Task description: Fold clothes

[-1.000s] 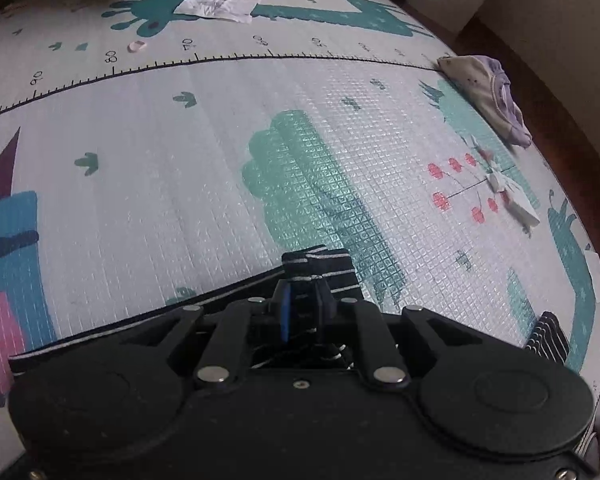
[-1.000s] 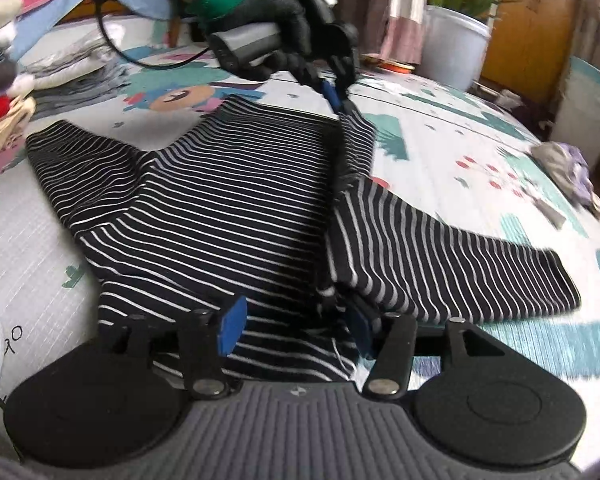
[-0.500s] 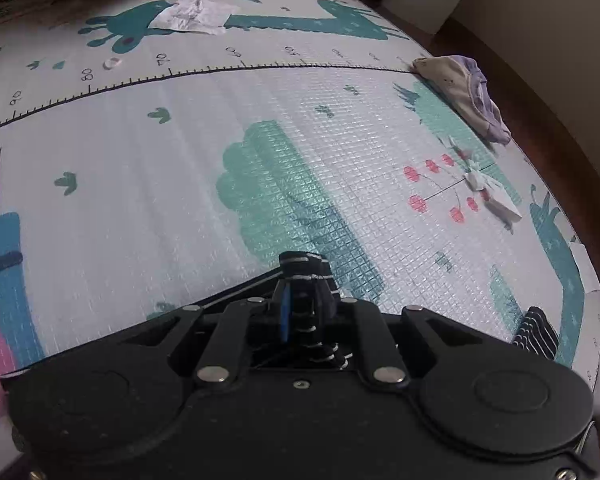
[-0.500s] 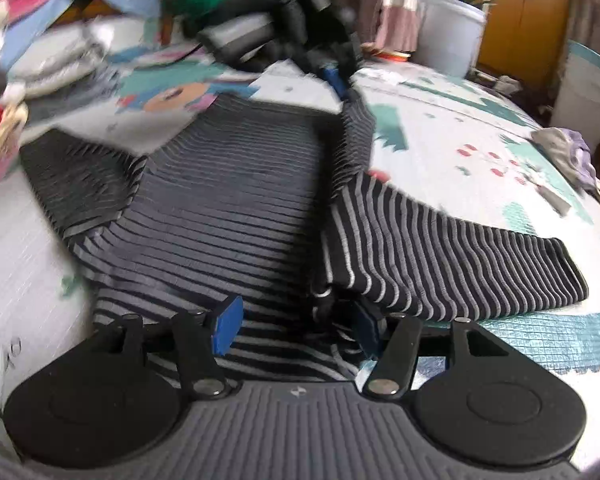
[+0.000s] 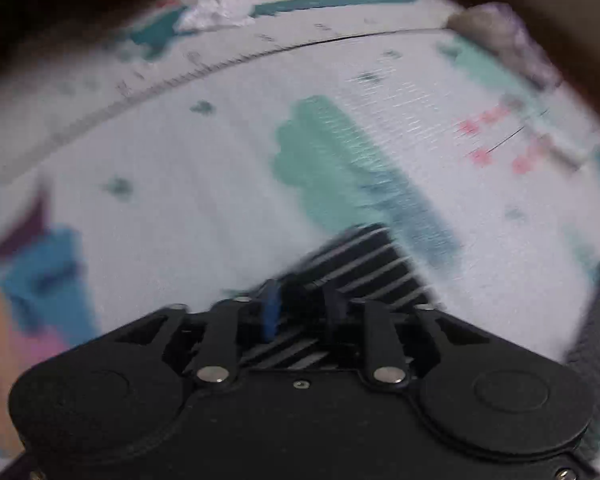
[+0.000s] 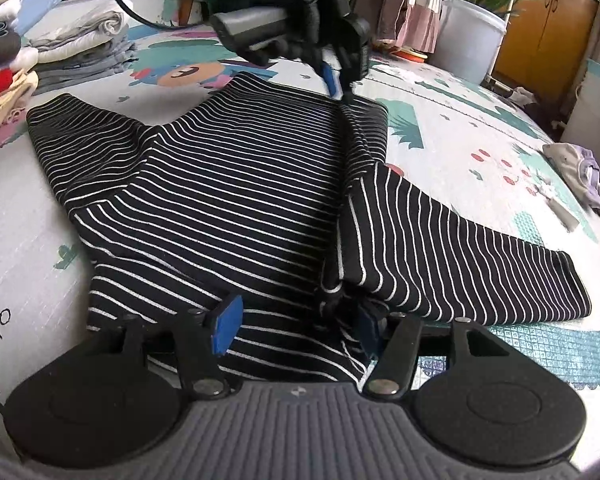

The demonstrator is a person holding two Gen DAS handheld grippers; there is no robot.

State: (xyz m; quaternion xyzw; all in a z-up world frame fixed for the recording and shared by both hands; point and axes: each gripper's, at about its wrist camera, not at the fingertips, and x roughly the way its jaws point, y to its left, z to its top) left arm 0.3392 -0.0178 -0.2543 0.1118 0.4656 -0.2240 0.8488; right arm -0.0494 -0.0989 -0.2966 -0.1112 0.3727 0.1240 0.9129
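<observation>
A black shirt with thin white stripes (image 6: 220,184) lies flat on the play mat (image 6: 452,128). Its right side is folded in, and one sleeve (image 6: 460,256) lies out to the right. My left gripper (image 6: 340,80), held by a black-gloved hand, is at the shirt's far edge; in its own blurred view (image 5: 300,308) the fingers stand apart with striped cloth (image 5: 364,264) between them. My right gripper (image 6: 296,324) is open over the shirt's near hem, its right finger (image 6: 368,330) against a bunched fold.
Stacks of folded clothes (image 6: 72,48) stand at the far left. A small pale purple garment (image 6: 580,172) lies at the mat's right edge. White bins (image 6: 472,40) and a potted plant stand behind. A crumpled white paper (image 5: 220,12) lies far on the mat.
My left gripper's fingers have parted from a tight pinch on the cloth, and its view has swung and blurred. The right gripper has stayed open at the hem.
</observation>
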